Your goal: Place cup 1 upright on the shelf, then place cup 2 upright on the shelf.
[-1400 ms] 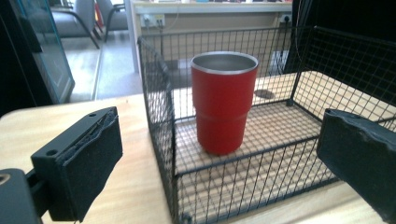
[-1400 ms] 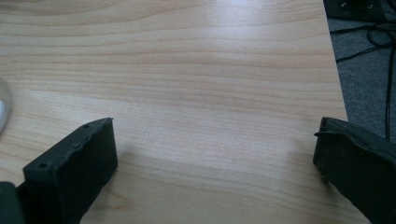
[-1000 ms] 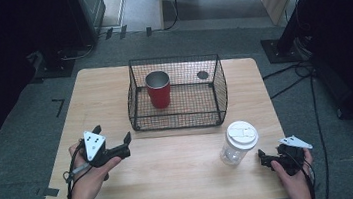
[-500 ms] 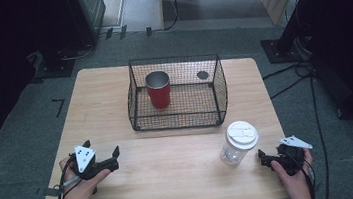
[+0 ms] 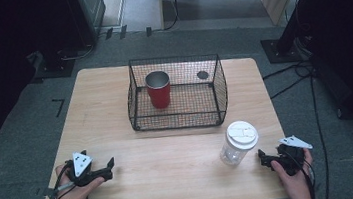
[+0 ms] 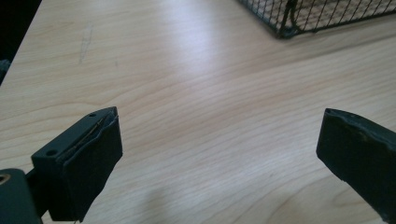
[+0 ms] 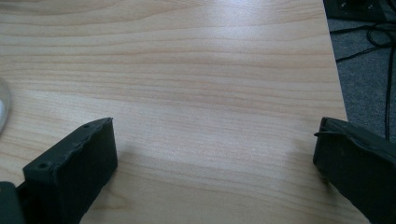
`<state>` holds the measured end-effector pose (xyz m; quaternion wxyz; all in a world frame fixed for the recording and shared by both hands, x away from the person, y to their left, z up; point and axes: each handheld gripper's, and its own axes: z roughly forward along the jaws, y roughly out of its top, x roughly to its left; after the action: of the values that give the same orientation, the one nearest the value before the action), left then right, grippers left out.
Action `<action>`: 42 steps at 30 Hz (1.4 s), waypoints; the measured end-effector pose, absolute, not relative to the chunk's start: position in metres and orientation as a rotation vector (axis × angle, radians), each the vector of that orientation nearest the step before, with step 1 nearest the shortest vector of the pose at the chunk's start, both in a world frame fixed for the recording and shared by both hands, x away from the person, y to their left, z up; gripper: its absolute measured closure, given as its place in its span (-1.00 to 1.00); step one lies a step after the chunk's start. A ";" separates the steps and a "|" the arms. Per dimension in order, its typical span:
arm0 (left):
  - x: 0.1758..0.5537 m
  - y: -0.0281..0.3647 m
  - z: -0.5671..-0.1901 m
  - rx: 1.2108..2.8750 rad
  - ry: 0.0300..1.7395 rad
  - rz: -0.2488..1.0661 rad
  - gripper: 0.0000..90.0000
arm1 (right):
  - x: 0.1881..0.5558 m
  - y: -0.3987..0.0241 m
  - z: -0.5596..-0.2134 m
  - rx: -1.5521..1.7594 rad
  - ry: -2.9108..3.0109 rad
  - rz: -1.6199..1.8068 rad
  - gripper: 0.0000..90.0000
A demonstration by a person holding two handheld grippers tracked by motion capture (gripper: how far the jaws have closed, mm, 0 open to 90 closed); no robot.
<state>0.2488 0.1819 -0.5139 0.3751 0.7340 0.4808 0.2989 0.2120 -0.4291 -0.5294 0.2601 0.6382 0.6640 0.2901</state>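
Tipping is the risk for the clear lidded cup [image 5: 239, 144] standing just in front of the wire basket [image 5: 176, 92] on the desk [image 5: 171, 155]: the right claw [image 5: 264, 159], spread beside it like the left claw [image 5: 106, 169], could clip it.

Both grippers, left [image 5: 106, 169] and right [image 5: 267, 158], rest low with fingers spread wide.

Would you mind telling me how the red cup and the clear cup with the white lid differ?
The red cup is opaque with an open top, while the clear cup is see-through and capped by a white lid. The red cup stands inside the wire basket; the clear cup stands on the bare table, near the right gripper. Both stand upright, untouched.
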 end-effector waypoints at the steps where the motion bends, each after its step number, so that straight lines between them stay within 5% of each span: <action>1: 0.249 0.183 -0.514 1.884 1.235 0.764 -0.98 | 0.212 -0.429 -0.529 1.727 1.799 0.785 -1.00; 20: 0.260 0.183 -0.521 2.039 1.369 0.577 -0.98 | 0.212 -0.429 -0.529 1.731 1.797 0.787 -1.00; 42: 0.265 0.183 -0.521 2.033 1.392 0.576 -1.00 | 0.203 -0.430 -0.527 1.735 1.798 0.846 -1.00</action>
<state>0.2651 0.1825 -0.5206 0.3009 0.7662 0.5246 0.2172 0.2032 -0.4304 -0.5265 0.2492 0.6369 0.6601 0.3107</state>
